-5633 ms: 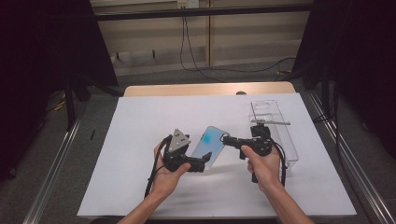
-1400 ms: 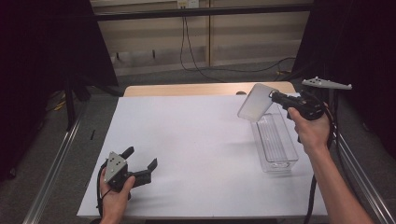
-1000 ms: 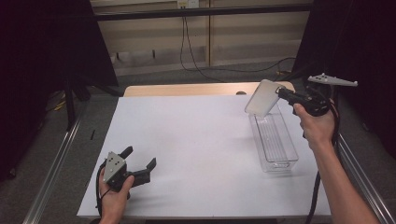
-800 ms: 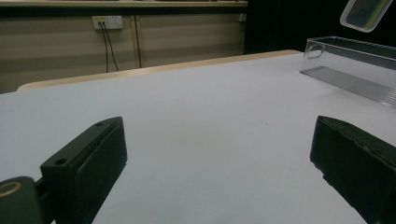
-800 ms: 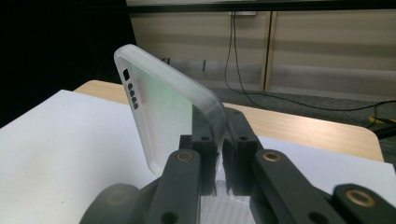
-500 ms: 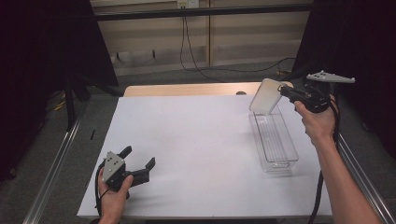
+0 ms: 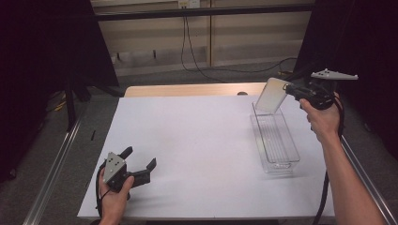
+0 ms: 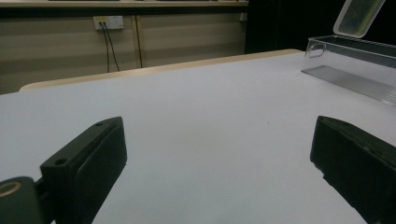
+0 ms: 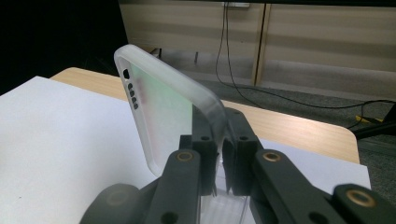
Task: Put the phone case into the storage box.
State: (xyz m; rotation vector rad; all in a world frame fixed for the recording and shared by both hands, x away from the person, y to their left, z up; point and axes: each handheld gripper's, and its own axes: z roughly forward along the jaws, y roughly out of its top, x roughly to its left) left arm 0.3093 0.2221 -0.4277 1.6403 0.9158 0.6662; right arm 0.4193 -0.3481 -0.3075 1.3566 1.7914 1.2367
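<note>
A translucent frosted phone case (image 7: 271,95) hangs tilted in the air over the far end of a clear plastic box (image 7: 257,123). My right gripper (image 7: 287,89) is shut on the case's edge. In the right gripper view the case (image 9: 163,107) stands up from the shut jaws of that gripper (image 9: 219,154), camera holes at its upper left. My left gripper (image 7: 140,157) rests low at the front left of the white table top (image 7: 202,140), open with nothing between its jaws. The left gripper view shows the same open gripper (image 8: 219,158), with the box (image 8: 355,65) and the case (image 8: 358,16) far off at the right.
The long clear box lies lengthwise at the table's right side and looks empty. A bare wooden strip (image 7: 187,90) runs along the table's far edge. Metal rails flank the table, with dark curtains and wall cables behind.
Earlier both grippers met at the case in mid-table. Since then the left gripper sits at the front left, and the right gripper has carried the case rightward to the box's far end.
</note>
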